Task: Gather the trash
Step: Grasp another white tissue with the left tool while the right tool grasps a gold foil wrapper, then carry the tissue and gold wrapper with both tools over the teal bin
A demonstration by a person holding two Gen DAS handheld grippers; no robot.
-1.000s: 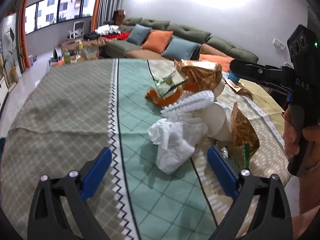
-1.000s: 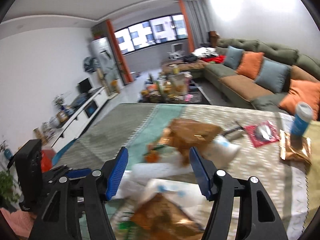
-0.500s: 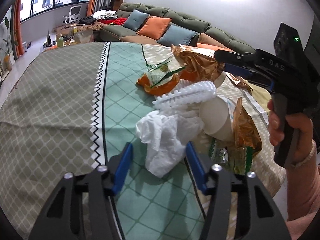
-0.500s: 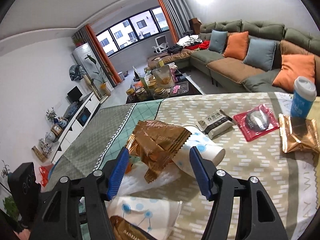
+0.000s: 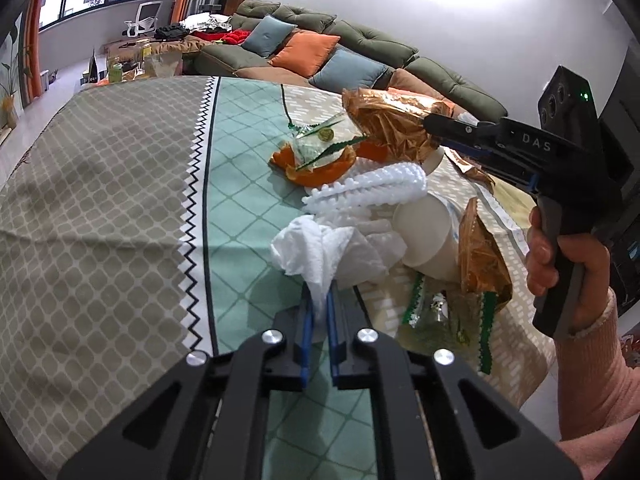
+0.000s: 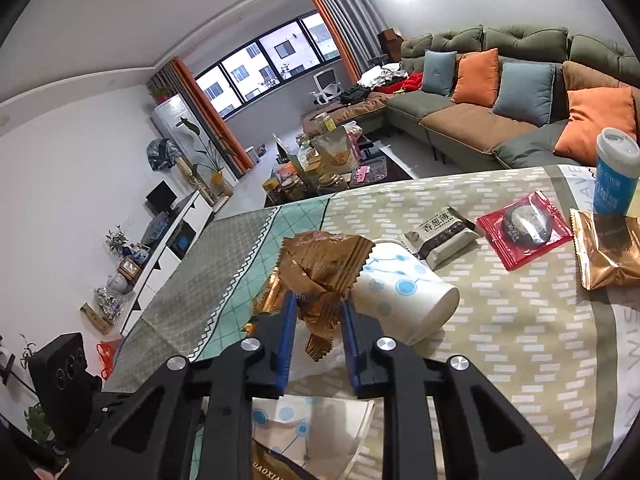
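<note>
Only left view shows left gripper (image 5: 318, 312) pinching tissue (image 5: 320, 248).

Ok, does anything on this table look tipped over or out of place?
Yes. A paper cup lies on its side by the trash pile, and orange peel sits bare on the tablecloth. The sealed snacks lie flat and look unopened.

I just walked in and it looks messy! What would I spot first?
The left gripper pinches a crumpled white tissue in the trash heap on the patterned tablecloth. The right gripper grips a crinkled gold foil wrapper beside a tipped white paper cup with blue dots.
</note>
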